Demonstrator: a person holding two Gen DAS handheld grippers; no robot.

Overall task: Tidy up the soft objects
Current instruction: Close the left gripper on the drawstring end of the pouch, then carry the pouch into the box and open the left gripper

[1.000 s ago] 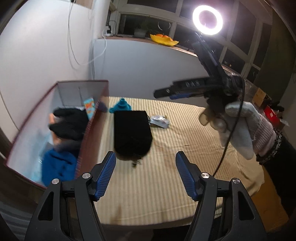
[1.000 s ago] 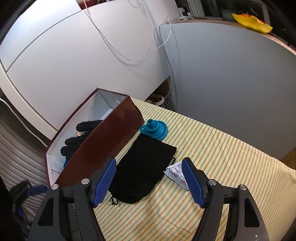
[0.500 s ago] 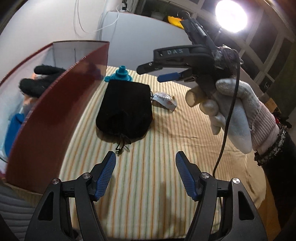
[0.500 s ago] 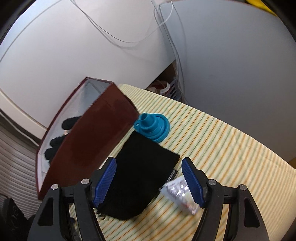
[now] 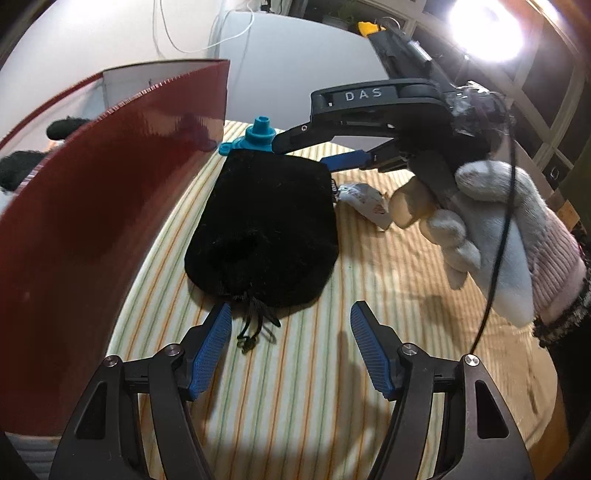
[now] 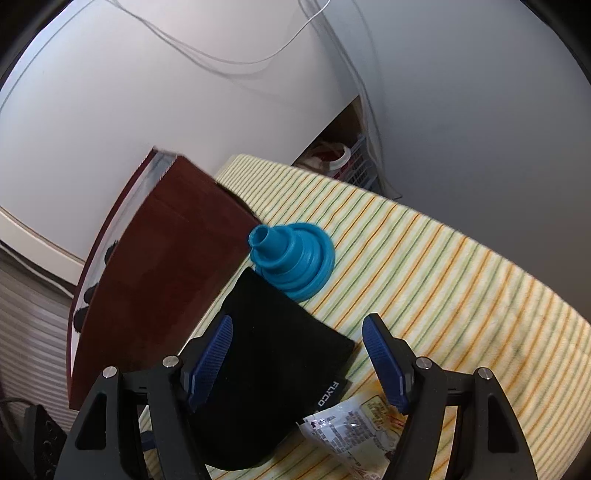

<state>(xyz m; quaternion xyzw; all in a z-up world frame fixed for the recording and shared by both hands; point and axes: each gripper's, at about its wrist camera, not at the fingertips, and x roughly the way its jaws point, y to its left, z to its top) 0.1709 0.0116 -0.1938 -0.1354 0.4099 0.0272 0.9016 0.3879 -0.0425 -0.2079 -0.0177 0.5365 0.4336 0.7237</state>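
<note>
Both open, empty tongs, left (image 5: 290, 338) and right (image 6: 297, 354), are closing in on the flat black velvet drawstring pouch (image 5: 264, 229) lying on the striped table (image 5: 388, 295) beside the dark-red open box (image 5: 92, 236), probably readying a pickup.

Glaring lamp (image 5: 487, 31), fisheye-warped edges

Black pouch (image 6: 273, 373) beside red box (image 6: 162, 280), blue funnel (image 6: 295, 258) touching pouch

Black drawstring pouch (image 5: 262, 229): matt, fuzzy cloth. Dark red box (image 5: 92, 221): glossy card. Blue funnel (image 6: 293, 258): smooth rubbery plastic. Striped tabletop cloth (image 6: 443, 266): woven.
</note>
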